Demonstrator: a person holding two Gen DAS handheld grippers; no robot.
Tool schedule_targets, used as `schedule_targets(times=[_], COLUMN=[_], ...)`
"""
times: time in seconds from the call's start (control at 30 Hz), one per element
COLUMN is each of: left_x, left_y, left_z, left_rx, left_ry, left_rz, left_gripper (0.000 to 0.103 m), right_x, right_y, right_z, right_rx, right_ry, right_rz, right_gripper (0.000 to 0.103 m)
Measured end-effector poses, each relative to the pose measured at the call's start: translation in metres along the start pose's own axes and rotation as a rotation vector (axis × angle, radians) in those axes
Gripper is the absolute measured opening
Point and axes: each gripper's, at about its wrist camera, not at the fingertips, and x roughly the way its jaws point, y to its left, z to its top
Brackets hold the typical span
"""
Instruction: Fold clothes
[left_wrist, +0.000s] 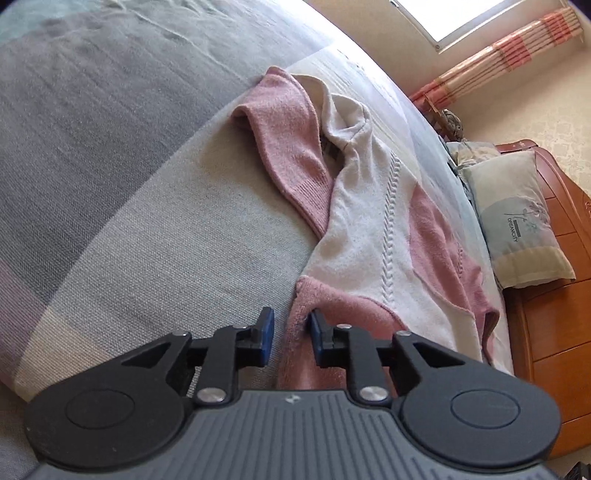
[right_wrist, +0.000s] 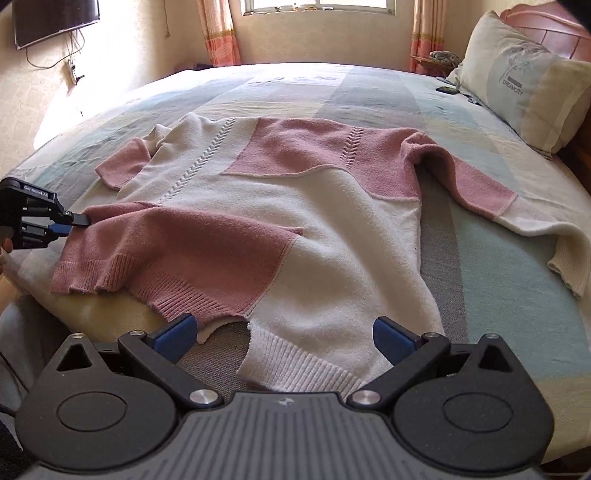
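**Sweater flat on bed, both grippers at its near edge**

Left wrist view: left gripper (left_wrist: 291, 334) has a narrow gap between the blue pads, with the pink hem edge of the sweater (left_wrist: 373, 229) between them; the right pad touches the knit, but I can't tell if it's pinched. The sweater runs away across the striped bedspread (left_wrist: 155, 236). Pillow (left_wrist: 517, 218) sits against the wooden headboard (left_wrist: 554, 321); curtain (left_wrist: 517, 51) hangs by the window.

Right wrist view: right gripper (right_wrist: 284, 338) is wide open, holding nothing; the white ribbed hem lies between and just ahead of the fingers. The sweater is spread on the bedspread, one sleeve out right, pink panel folded over at left, where the left gripper meets it. TV (right_wrist: 55, 18) is on the wall.
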Motion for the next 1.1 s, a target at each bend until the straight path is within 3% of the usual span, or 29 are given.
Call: schedule_targets(times=[0.13,0.2,0.3,0.47,0.67,0.73,0.83,0.9,0.97,1.03,1.1], left_x=[-0.033,-0.044,-0.053,-0.041,-0.035,-0.038,-0.042,-0.043,-0.044,-0.047,-0.054], left_y=[-0.013,-0.028,-0.057,-0.098,-0.118,-0.117,-0.11,-0.105,-0.103,-0.102,-0.1], left_z=[0.001,-0.004,-0.015,-0.037,-0.052,-0.053,-0.051,-0.05,-0.05,-0.051,-0.052], left_rx=[0.207,0.307,0.466,0.62,0.678,0.685,0.685,0.68,0.677,0.678,0.692], left_ry=[-0.063,-0.079,-0.094,-0.09,-0.075,-0.082,-0.086,-0.078,-0.08,-0.085,-0.094], left_rz=[0.094,0.11,0.115,0.075,0.033,0.034,0.038,0.041,0.054,0.057,0.046], left_gripper=[0.023,0.036,0.04,0.041,0.041,0.042,0.045,0.045,0.045,0.045,0.045], right_x=[0.008,0.011,0.018,0.027,0.049,0.05,0.052,0.05,0.051,0.053,0.046], right_y=[0.029,0.041,0.058,0.09,0.123,0.124,0.117,0.118,0.123,0.129,0.126], right_z=[0.005,0.005,0.003,-0.008,-0.014,-0.013,-0.015,-0.019,-0.022,-0.023,-0.018], right_rx=[-0.213,-0.293,-0.42,-0.67,-0.863,-0.898,-0.954,-0.98,-1.013,-1.024,-1.007], right_ry=[-0.017,-0.027,-0.021,-0.022,-0.035,-0.035,-0.004,0.009,0.027,0.033,0.031], right_rz=[-0.035,-0.037,-0.039,-0.051,-0.067,-0.087,-0.134,-0.12,-0.11,-0.111,-0.101], right_gripper=[0.103,0.103,0.102,0.082,0.068,0.068,0.059,0.049,0.023,0.007,0.007])
